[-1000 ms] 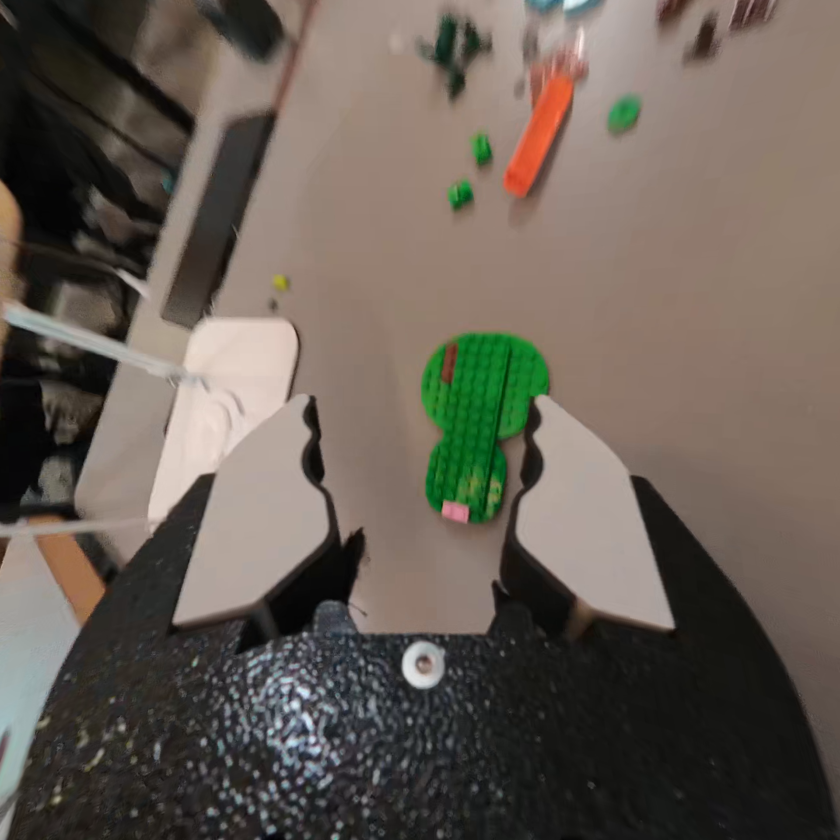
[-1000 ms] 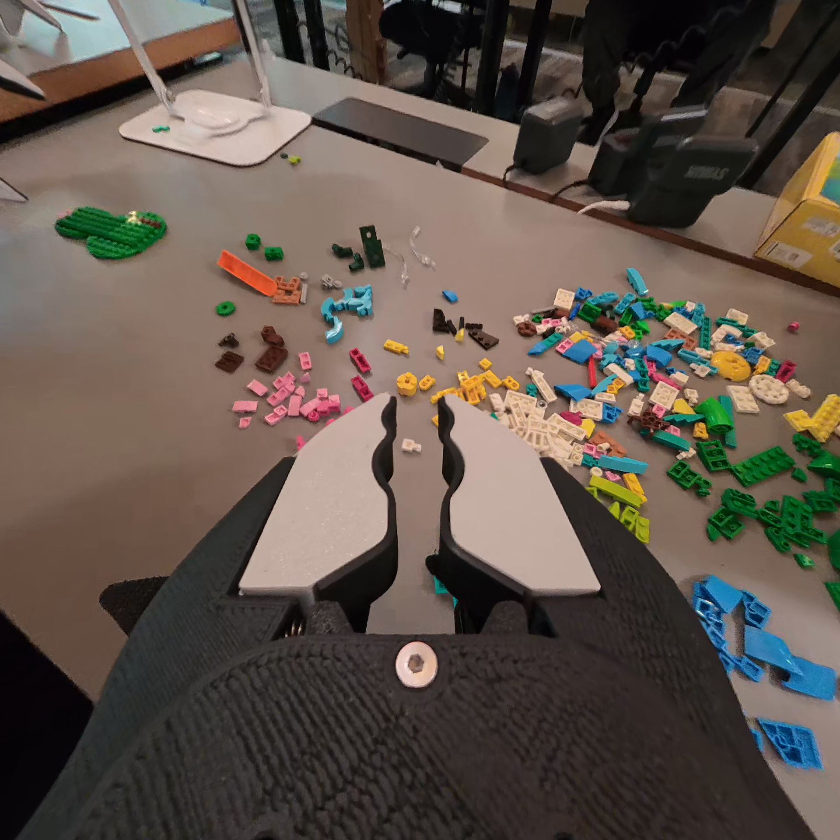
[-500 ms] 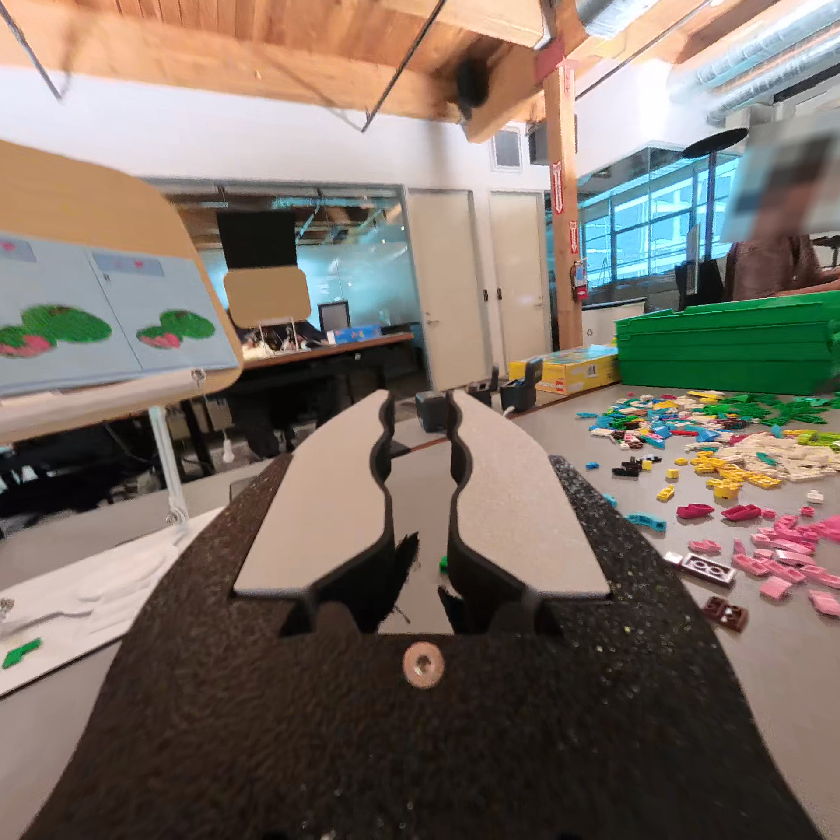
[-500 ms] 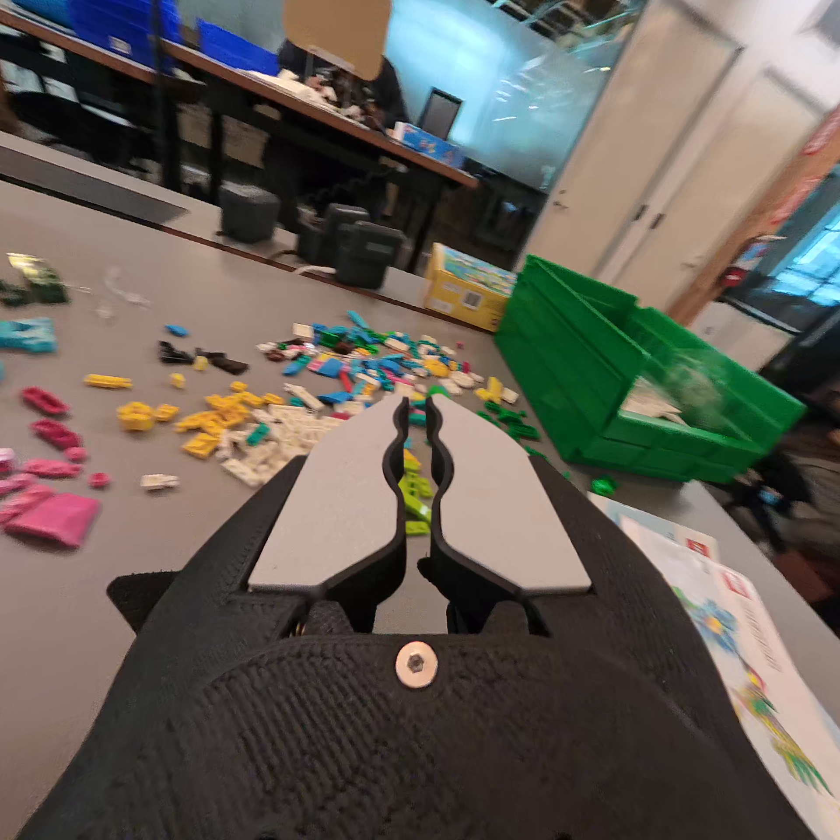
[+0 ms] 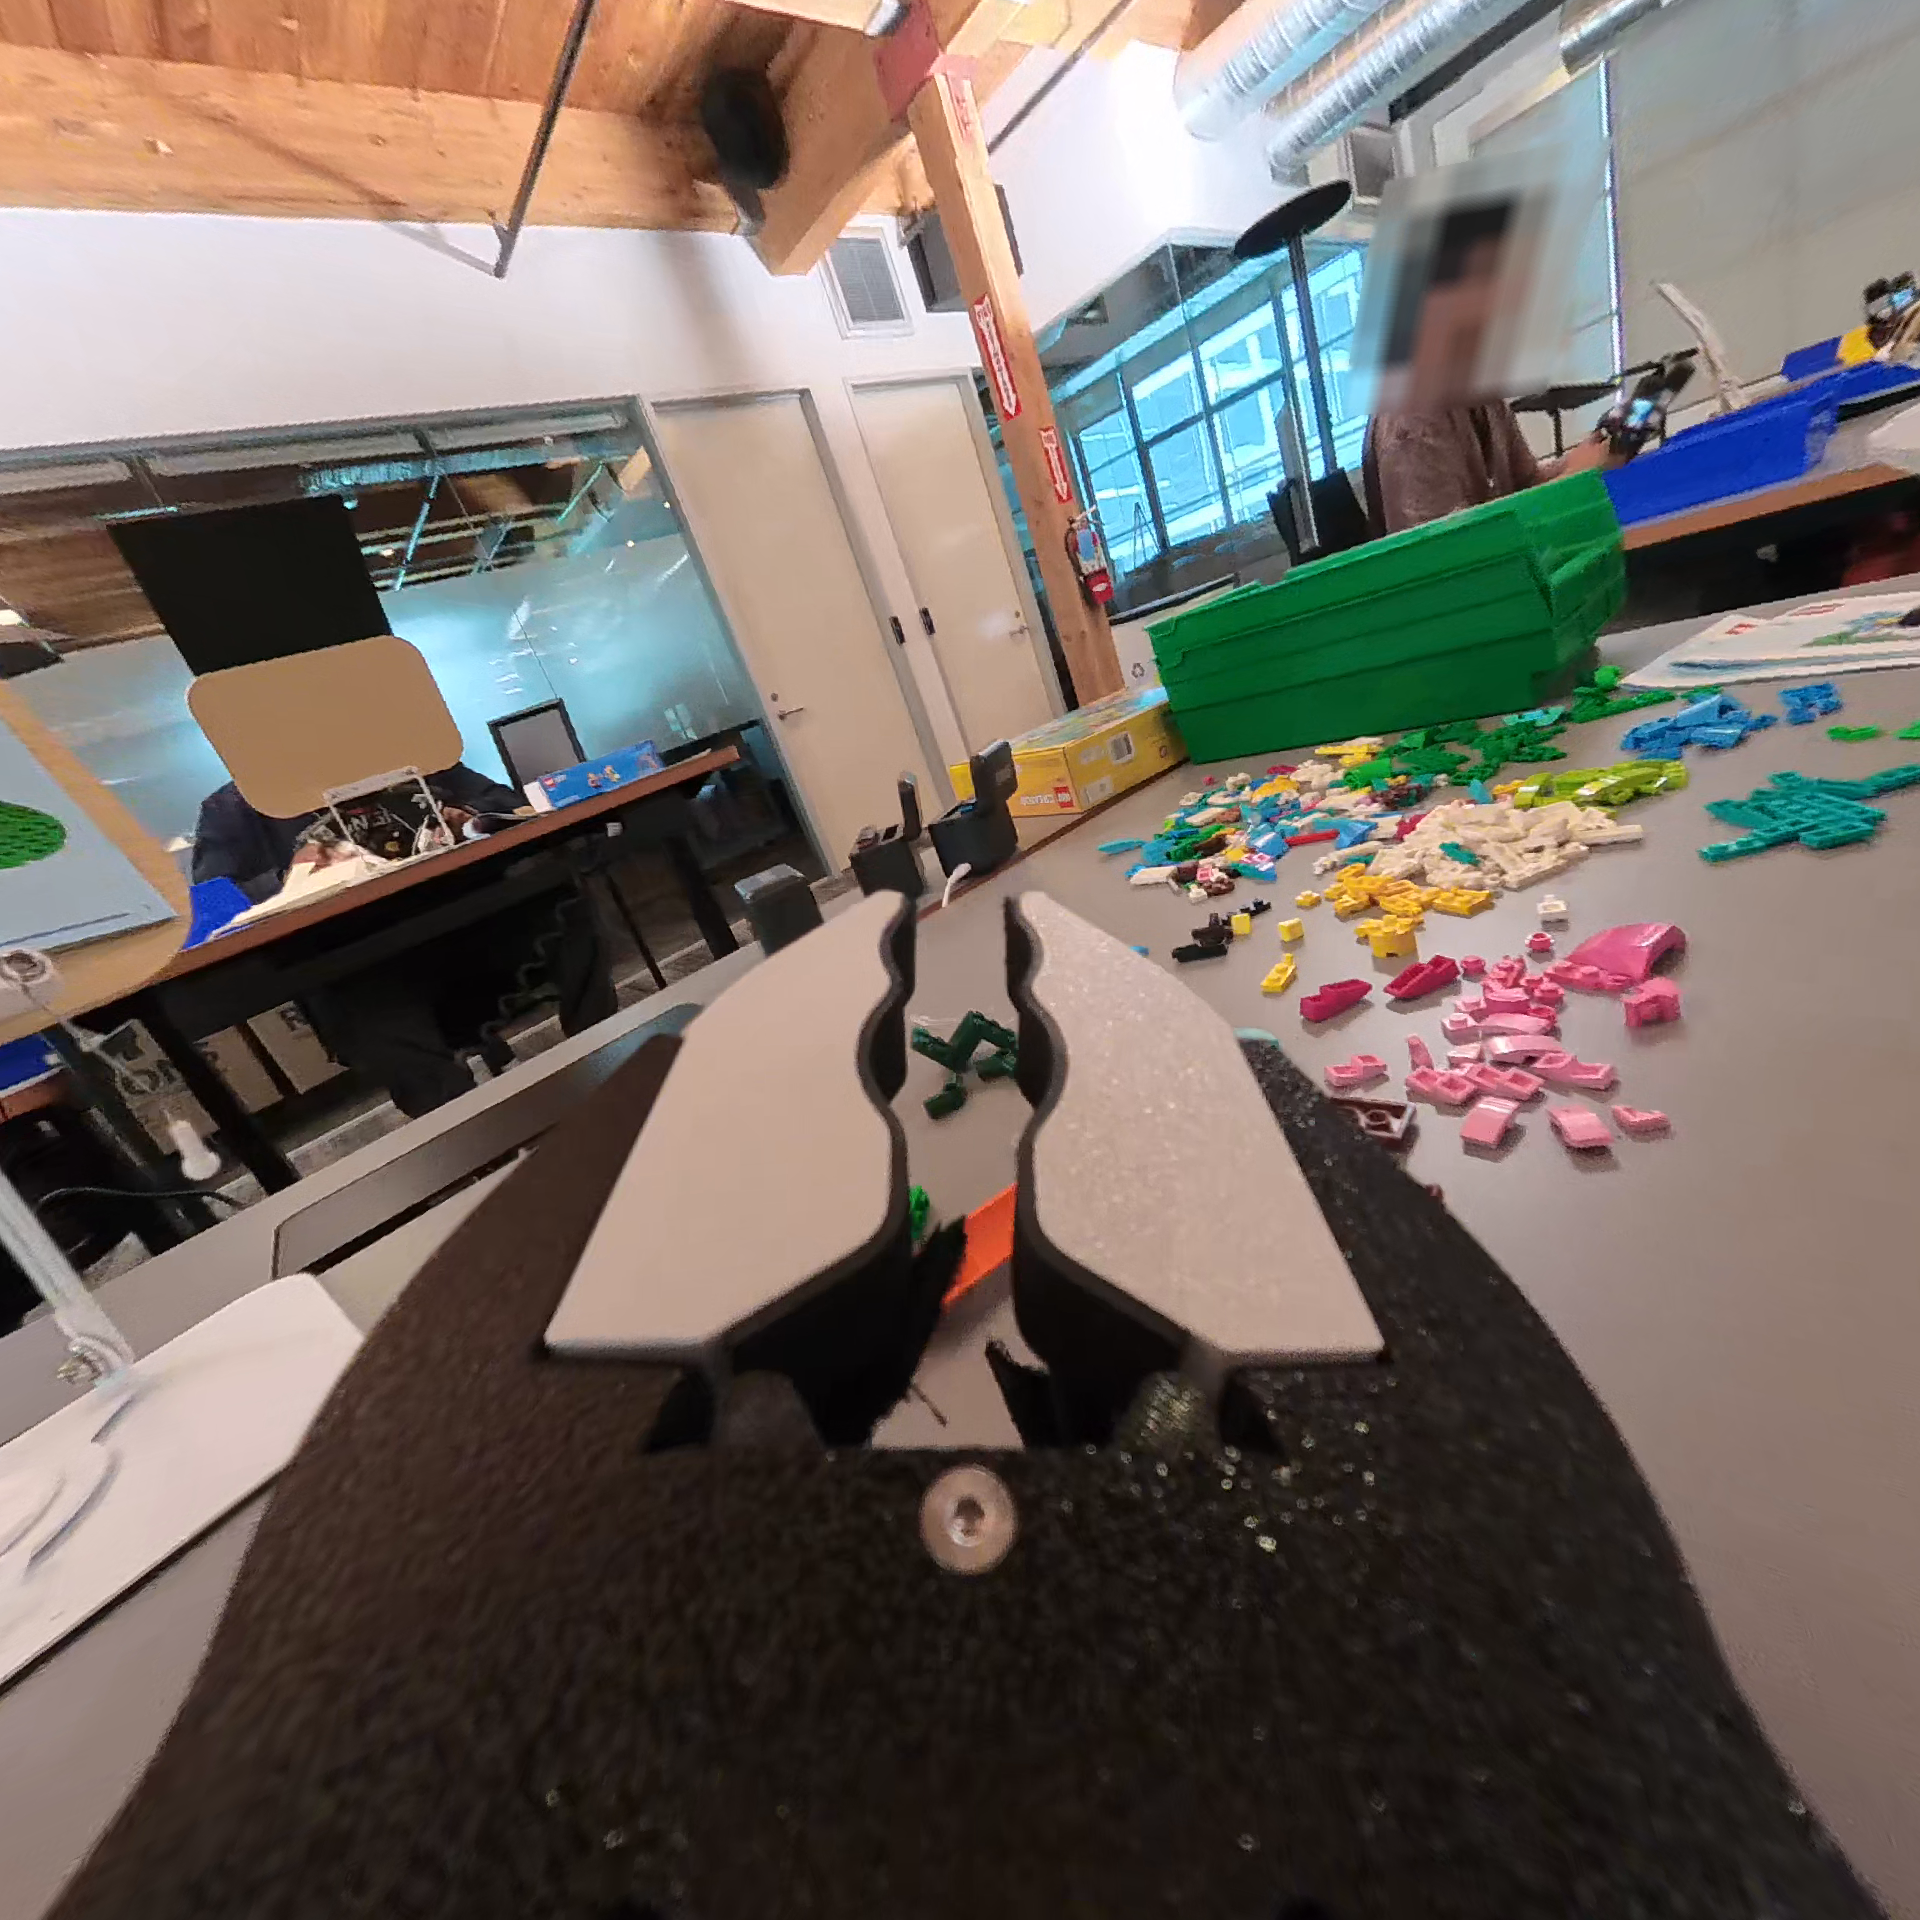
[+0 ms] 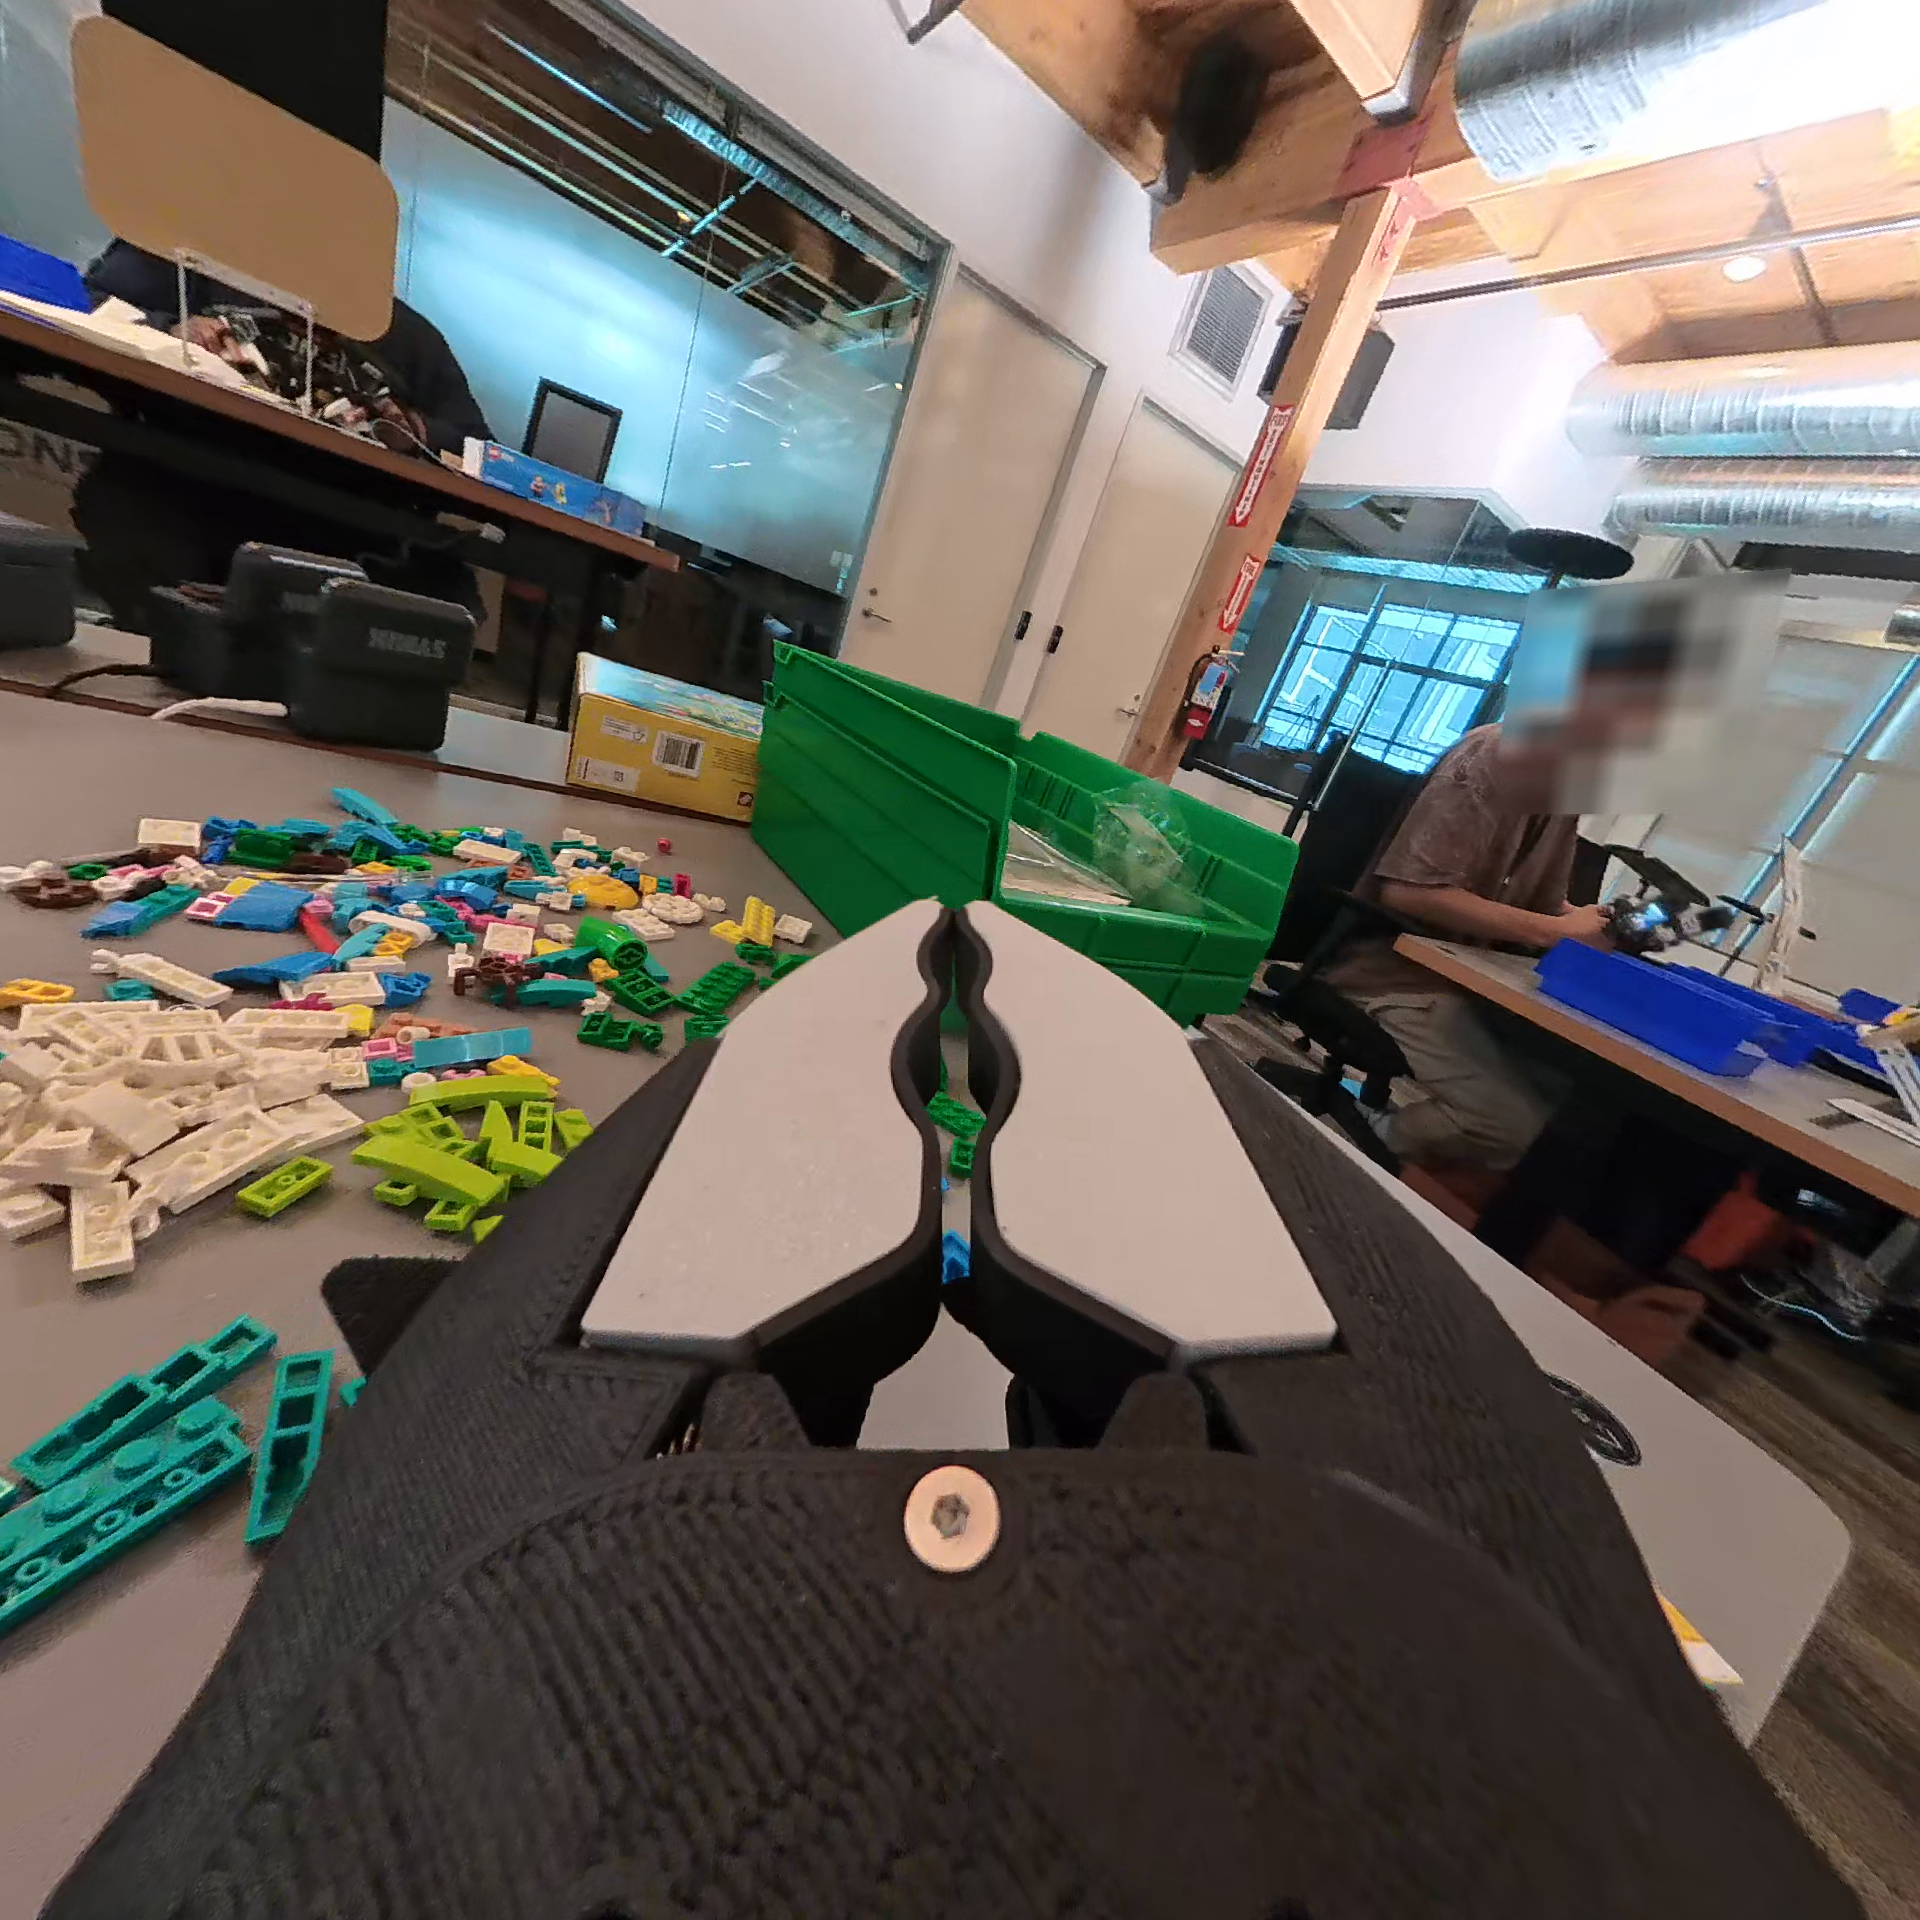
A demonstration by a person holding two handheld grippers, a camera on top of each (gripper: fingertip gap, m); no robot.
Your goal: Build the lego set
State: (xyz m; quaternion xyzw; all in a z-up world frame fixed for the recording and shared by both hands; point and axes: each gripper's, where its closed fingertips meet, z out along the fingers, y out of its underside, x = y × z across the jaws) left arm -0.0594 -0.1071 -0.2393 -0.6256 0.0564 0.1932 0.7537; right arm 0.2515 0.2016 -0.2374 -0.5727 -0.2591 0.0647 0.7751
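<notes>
I held the left tool (image 5: 958,914) level above the desk (image 5: 1714,1247), its fingers a narrow gap apart and gripping nothing; dark green lego pieces (image 5: 961,1044) and an orange piece (image 5: 982,1242) showed between them. The right tool (image 6: 951,914) had its tips nearly touching, empty. Loose lego bricks (image 6: 312,997) lay scattered left of it, green bins (image 6: 935,821) beyond.

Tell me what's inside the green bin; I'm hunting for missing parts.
Inside the green bin lie clear crumpled plastic bags. Its walls hide the bottom, so loose parts cannot be ruled out.
</notes>
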